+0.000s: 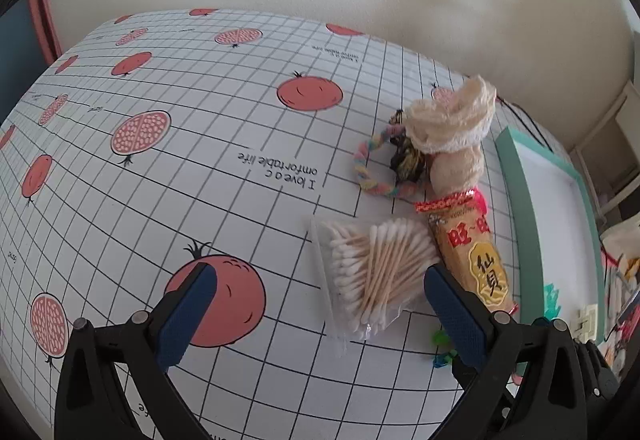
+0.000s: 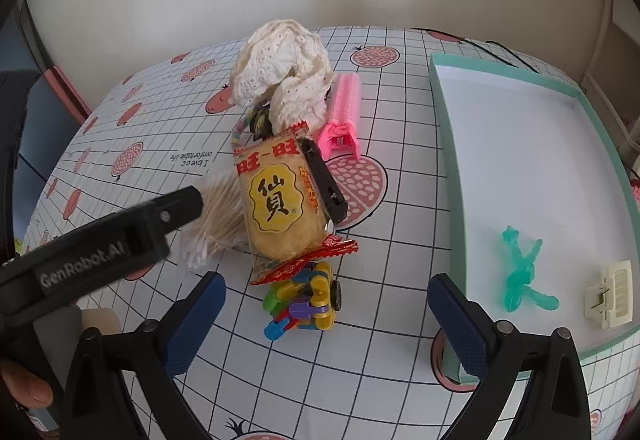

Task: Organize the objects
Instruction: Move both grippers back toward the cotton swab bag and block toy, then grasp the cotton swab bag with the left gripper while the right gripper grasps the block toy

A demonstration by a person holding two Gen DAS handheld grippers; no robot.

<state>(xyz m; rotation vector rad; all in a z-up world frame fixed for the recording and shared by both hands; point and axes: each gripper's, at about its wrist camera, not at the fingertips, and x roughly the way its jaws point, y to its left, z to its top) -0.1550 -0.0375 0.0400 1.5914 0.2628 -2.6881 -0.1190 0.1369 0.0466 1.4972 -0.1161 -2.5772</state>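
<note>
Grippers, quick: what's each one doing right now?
Left gripper: open, empty, above the cotton swabs.
Right gripper: open, empty, above the toy blocks.

One bag of cotton swabs point(image 1: 376, 272), one rice cracker packet point(image 2: 280, 203), one lace cloth point(image 2: 280, 79), one pink clip point(image 2: 344, 119), one black device point(image 2: 324, 179), one block toy point(image 2: 308, 296), one braided ring point(image 1: 376, 167); one tray point(image 2: 452, 199) holding two items
</note>
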